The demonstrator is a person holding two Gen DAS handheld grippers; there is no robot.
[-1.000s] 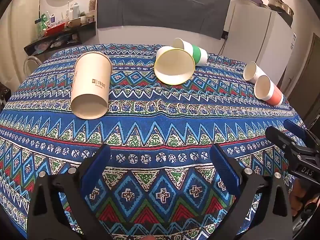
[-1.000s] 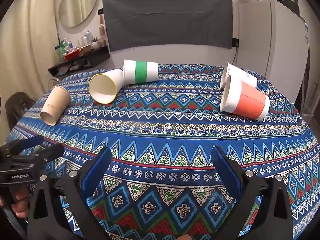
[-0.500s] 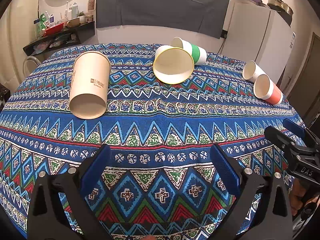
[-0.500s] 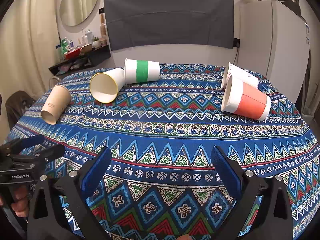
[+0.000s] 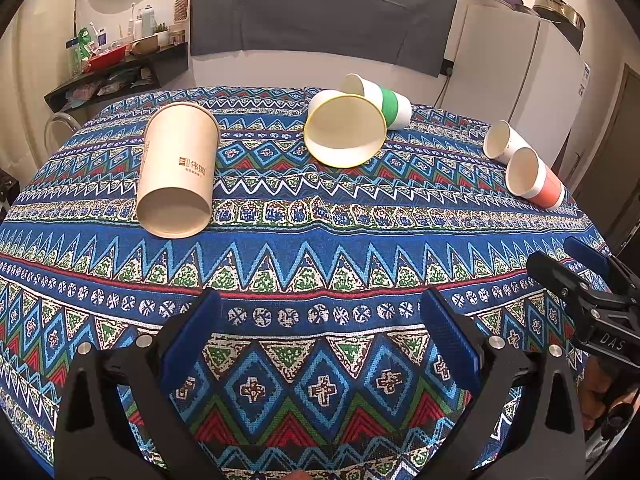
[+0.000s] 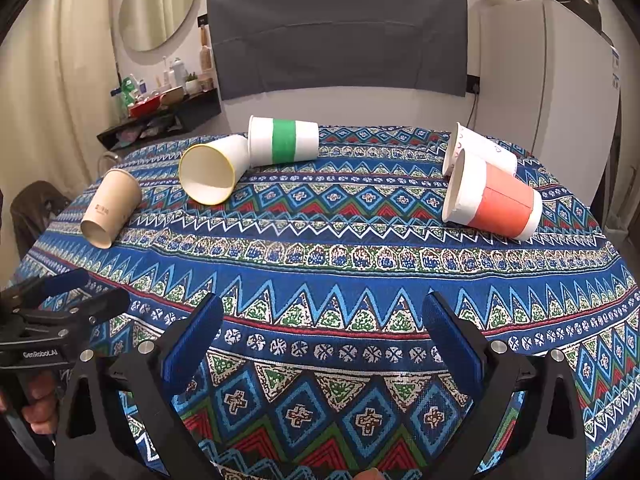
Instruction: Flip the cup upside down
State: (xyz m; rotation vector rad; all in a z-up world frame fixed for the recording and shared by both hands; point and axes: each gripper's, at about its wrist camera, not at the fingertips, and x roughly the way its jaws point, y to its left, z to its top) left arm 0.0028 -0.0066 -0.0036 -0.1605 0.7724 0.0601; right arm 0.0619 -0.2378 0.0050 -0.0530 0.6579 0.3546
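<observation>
Several paper cups lie on their sides on the patterned tablecloth. A tall beige cup lies at the left, also in the right wrist view. A yellow-rimmed white cup leans against a green-banded cup. An orange-banded cup and a white printed cup lie at the right. My left gripper and right gripper are both open and empty, low over the table's near side.
A white fridge stands behind the table at the right. A cluttered dark shelf is at the back left, a chair at the left. Each gripper shows in the other's view, right gripper and left gripper.
Both views have shifted only slightly; the cups have not moved and both grippers stay open.
</observation>
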